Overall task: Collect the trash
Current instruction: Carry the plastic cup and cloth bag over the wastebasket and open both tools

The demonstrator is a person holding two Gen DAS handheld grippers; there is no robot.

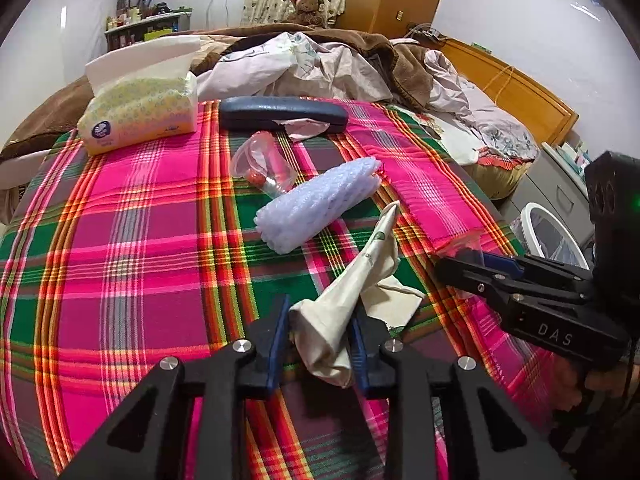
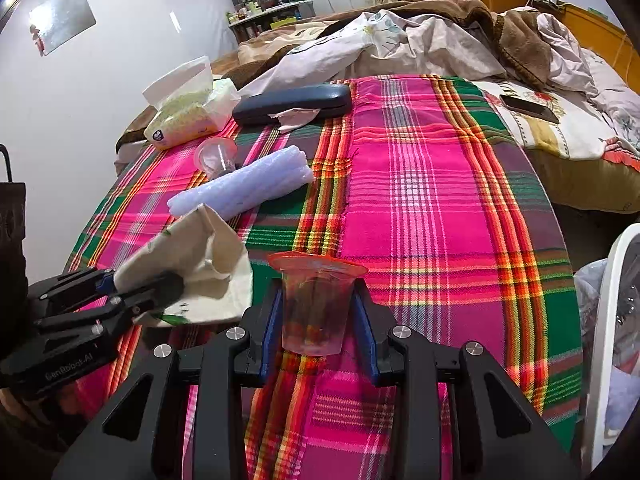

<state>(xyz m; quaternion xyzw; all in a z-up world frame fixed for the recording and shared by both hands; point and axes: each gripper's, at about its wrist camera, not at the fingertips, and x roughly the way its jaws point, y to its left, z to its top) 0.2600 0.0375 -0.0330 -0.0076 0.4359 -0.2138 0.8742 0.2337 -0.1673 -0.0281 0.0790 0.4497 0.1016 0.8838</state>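
both claws loaded: my left gripper (image 1: 320, 344) pinching cream wrapper (image 1: 352, 284) just above plaid cloth (image 1: 120, 260), right gripper (image 2: 318, 320) clamping orange-rimmed cup (image 2: 316, 304). mid-pickup, i reckon; next, carry both to bin (image 2: 612, 320) at right.

A tissue pack (image 1: 138, 114), glasses case (image 1: 282, 114) and phone (image 2: 528, 109) lie on the plaid blanket (image 1: 120, 260).
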